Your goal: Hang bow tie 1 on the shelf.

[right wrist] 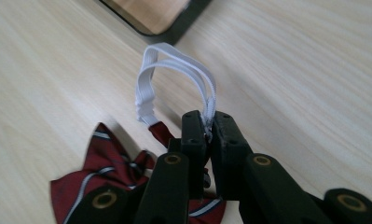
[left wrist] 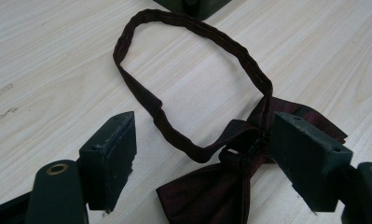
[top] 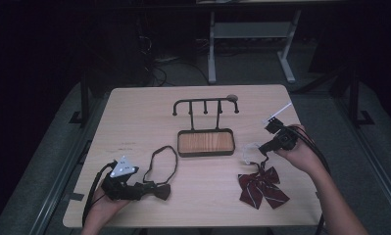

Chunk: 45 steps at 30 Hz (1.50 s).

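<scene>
Work in hand: two bow ties are lying on the light wooden tabletop (top: 134, 117), seemingly waiting to be hung on the black hook stand with the wooden tray base (top: 206, 142) at its centre.
Right gripper (right wrist: 206, 128): its jaws are clamping shut on the white elastic loop (right wrist: 174, 70) of the red striped bow tie (top: 259, 188).
Red tie's place: its bow is resting near the front right corner, directly below the jaws.
Left gripper (left wrist: 202, 154): its jaws are standing wide apart, gripping nothing.
Dark maroon bow tie (left wrist: 221, 191): it is lying flat near the front left corner, its knot sitting between the pads untouched.
Progress: early going, I'd say; neither tie is hanging on a hook yet.
</scene>
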Available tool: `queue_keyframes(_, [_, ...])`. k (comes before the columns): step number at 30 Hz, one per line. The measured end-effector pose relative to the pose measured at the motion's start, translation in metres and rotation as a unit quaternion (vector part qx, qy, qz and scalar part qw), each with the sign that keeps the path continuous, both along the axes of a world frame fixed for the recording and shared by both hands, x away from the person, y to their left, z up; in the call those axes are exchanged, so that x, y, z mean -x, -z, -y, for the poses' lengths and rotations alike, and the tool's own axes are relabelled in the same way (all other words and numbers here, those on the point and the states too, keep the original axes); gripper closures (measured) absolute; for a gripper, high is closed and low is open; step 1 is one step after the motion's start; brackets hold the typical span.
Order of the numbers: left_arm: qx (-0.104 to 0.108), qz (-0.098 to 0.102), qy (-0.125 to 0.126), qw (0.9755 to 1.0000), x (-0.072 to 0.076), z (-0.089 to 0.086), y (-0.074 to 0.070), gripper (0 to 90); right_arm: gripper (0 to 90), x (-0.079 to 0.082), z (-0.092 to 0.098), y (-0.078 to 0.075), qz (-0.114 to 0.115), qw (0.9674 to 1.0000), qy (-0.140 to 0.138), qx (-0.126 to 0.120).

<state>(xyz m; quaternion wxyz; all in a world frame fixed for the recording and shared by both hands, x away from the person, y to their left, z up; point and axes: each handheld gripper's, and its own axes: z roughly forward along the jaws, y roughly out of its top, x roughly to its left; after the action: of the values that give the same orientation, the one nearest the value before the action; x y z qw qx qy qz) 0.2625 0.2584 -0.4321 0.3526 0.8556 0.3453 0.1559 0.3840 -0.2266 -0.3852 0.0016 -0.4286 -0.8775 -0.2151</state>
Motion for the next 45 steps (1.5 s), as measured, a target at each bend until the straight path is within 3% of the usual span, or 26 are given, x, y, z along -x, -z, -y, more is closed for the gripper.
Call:
queue_keyframes(8, [-0.001,-0.002,0.001,1.0000,0.000,0.000,0.000,23.7,84.2,0.008,-0.003,-0.022,0.021,0.9996,-0.016,-0.014])
queue_keyframes(21, [0.000,-0.002,0.000,1.0000,0.000,-0.001,0.000,23.7,84.3,0.015,-0.009,-0.046,0.033,0.9987,-0.032,-0.023])
queue_keyframes(45, [0.004,0.000,0.000,1.0000,-0.001,-0.002,0.000,23.7,84.5,0.015,-0.029,-0.088,0.069,0.9953,-0.059,-0.034])
